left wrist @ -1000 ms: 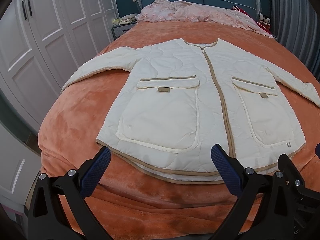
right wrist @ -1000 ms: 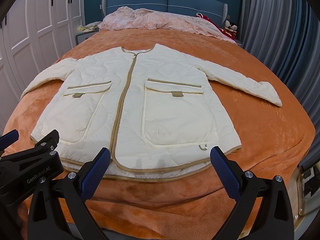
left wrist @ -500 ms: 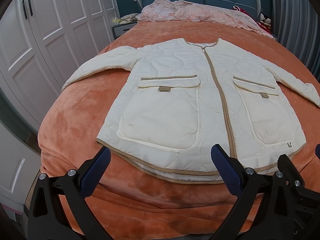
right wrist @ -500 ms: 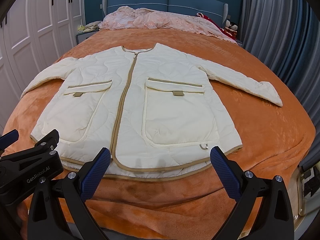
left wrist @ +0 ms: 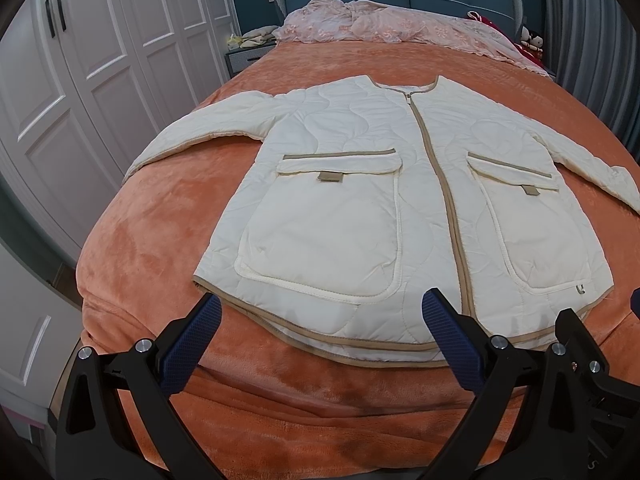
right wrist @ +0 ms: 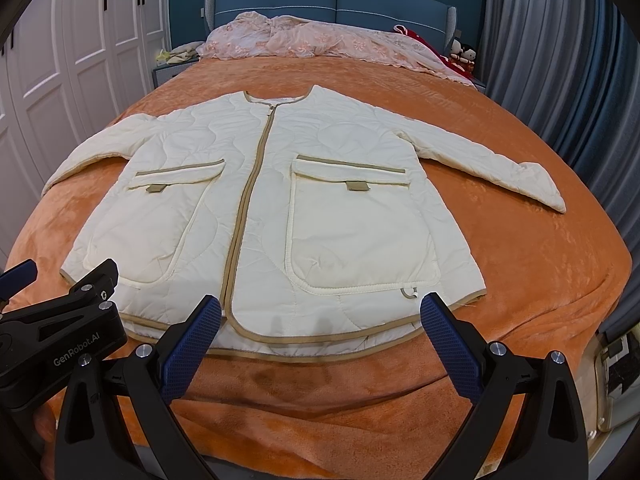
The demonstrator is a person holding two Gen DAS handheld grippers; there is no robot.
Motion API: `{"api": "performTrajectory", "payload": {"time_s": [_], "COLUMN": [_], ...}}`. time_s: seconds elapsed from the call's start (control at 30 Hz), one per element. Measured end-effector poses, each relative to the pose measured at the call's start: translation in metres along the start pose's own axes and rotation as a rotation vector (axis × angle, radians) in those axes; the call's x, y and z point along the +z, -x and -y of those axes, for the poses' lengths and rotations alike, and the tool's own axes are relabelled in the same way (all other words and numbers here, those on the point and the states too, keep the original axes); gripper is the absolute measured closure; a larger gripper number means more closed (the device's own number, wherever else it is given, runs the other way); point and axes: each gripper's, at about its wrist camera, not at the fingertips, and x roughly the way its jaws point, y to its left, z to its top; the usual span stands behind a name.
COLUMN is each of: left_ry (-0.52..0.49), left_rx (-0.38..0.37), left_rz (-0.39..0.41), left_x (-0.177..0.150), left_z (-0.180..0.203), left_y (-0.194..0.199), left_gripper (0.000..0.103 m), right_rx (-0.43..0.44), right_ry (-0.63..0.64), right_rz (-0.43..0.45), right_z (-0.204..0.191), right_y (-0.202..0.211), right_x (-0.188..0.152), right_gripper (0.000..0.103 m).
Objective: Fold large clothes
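You are holding the left gripper (left wrist: 320, 320) and right gripper (right wrist: 320, 320) wide open and empty above the hem of the jacket (right wrist: 264, 216), which is lying flat and zipped on the bed (right wrist: 540, 280). No fold looks begun; the next move likely calls for gripping a sleeve (right wrist: 488, 164) and folding it inward.

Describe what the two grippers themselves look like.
Both match: the left gripper and right gripper have black angular frames, silver screw heads and dark blue textured finger pads. The left one's body reads "GenRobot.AI" in the right view. No hands, sleeves or cables show.
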Motion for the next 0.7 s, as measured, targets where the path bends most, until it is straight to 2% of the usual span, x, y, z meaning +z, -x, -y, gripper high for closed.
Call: {"api": "performTrajectory", "payload": {"time_s": [0.47, 0.6, 0.7], "left_ry": [-0.002, 0.016, 0.047], "left_rx": [-0.009, -0.024, -0.022], "left_rz": [-0.013, -0.009, -0.021], "left_x": [-0.007, 0.001, 0.009], "left_z": [-0.004, -0.006, -0.012], "left_y": [-0.006, -0.010, -0.020], "left_gripper": [0.005, 0.005, 0.005], "right_rx": [0.028, 0.049, 0.038], "right_ry": [-0.003, -0.062, -0.139], "right_rz": [-0.029, -0.054, -0.053], "right_z": [0.001, 0.026, 0.061], "right_y": [-0.014, -0.030, -0.044], "right_x": [-0.005, 0.003, 0.015], "right_gripper": [0.005, 0.005, 0.005]}}
